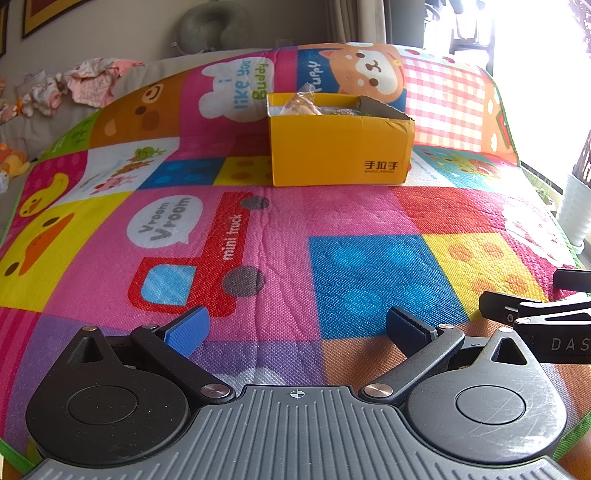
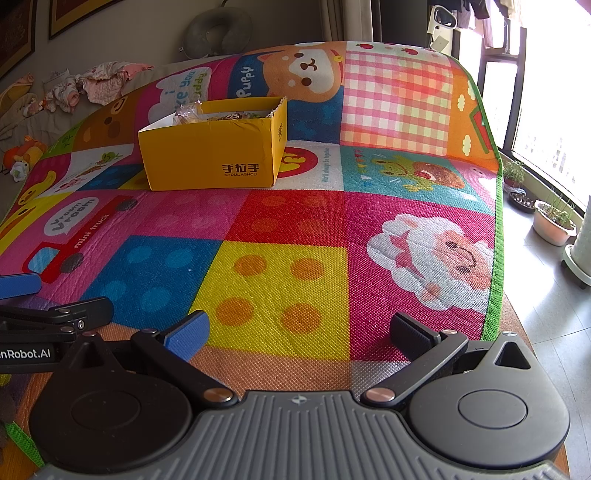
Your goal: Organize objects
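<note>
Right gripper (image 2: 297,332) jaws wide apart above mat (image 2: 280,280); yellow box (image 2: 210,151) holds what may be snacks.

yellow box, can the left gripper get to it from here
Probably yes. The left gripper is open and empty, and only bare play mat lies between it and the yellow box, which sits ahead, slightly right.

A box (image 1: 340,147) stands on the play mat (image 1: 295,229), toward its far side and well ahead of both grippers. Inside it lie a few small wrapped items (image 1: 301,105), too small to identify. Behind the mat's far edge a neck pillow (image 1: 210,26) leans against the wall. Crumpled clothes (image 1: 92,81) lie beyond the mat's far left corner. Potted plants (image 2: 554,218) sit on the floor right of the mat.
</note>
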The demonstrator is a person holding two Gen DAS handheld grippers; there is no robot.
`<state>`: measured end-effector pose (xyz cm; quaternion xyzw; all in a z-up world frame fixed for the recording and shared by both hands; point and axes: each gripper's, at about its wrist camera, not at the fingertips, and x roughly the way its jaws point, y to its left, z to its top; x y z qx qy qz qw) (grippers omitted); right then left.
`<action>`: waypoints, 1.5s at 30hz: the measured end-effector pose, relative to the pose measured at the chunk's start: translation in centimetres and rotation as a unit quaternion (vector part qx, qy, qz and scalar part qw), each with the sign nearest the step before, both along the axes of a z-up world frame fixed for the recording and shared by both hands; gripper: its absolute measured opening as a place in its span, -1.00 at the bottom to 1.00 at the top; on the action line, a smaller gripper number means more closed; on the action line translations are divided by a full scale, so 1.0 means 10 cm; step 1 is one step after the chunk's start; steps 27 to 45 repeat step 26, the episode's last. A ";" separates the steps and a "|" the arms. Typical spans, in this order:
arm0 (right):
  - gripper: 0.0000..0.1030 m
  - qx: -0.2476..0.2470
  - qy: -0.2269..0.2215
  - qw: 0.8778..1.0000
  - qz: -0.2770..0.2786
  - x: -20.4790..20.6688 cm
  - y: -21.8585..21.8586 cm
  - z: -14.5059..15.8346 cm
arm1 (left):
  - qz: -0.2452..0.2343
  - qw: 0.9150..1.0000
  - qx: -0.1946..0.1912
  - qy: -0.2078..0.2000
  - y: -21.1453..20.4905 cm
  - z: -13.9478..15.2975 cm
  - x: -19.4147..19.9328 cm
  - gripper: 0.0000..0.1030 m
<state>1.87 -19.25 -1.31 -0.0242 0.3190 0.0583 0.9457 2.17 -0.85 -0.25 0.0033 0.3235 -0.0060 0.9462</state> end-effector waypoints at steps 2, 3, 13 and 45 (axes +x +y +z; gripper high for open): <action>1.00 0.000 0.000 1.000 0.000 0.00 0.00 0.00 | 0.000 1.000 0.000 0.000 0.00 0.00 0.00 1.00; 1.00 0.000 0.000 1.000 0.000 0.00 0.00 0.00 | 0.000 1.000 0.000 0.000 0.00 0.00 0.00 1.00; 1.00 0.000 0.000 1.000 0.000 0.00 0.00 0.00 | 0.000 1.000 0.001 0.000 -0.01 0.00 0.00 1.00; 1.00 0.000 0.000 1.000 0.000 0.00 0.00 0.00 | -0.001 1.000 -0.002 -0.001 -0.01 0.01 0.00 1.00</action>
